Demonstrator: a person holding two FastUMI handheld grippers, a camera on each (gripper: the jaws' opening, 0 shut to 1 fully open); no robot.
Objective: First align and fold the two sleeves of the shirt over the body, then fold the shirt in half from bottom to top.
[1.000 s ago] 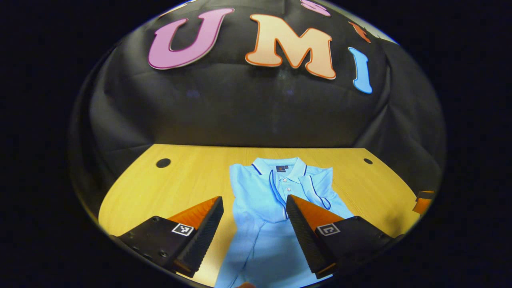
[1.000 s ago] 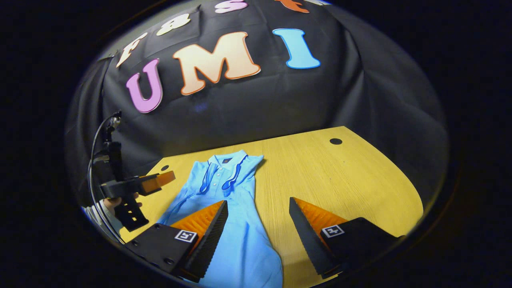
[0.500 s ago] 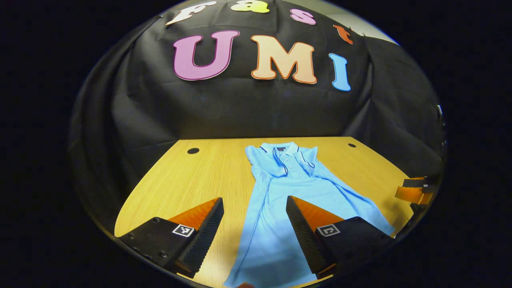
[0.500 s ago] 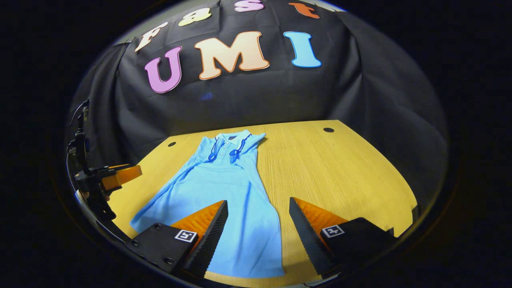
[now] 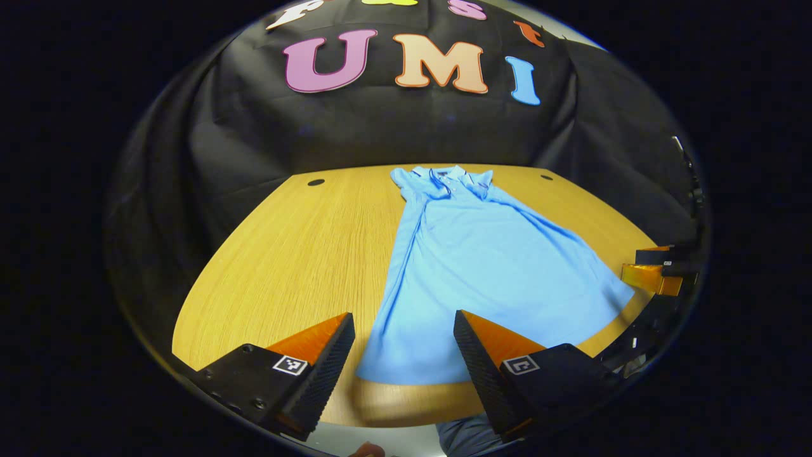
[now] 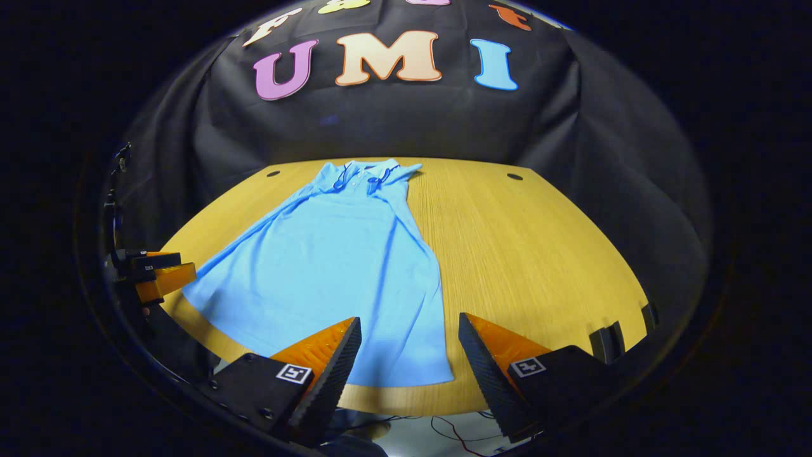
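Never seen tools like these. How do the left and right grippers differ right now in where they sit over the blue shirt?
The left gripper hangs over the shirt's bottom left corner, with bare table to its left; the right gripper hangs over the bottom right corner, with bare table to its right. Between the left gripper's fingers lies the hem's left end; between the right's, the hem's right end. Both are open, holding nothing, above the table's near edge.

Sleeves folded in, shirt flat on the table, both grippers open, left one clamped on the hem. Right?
Not quite. The left gripper isn't clamped on the hem: in the left gripper view its jaws stand open above the shirt, holding nothing. The rest holds: sleeves folded in, shirt flat on the table, right gripper open too.
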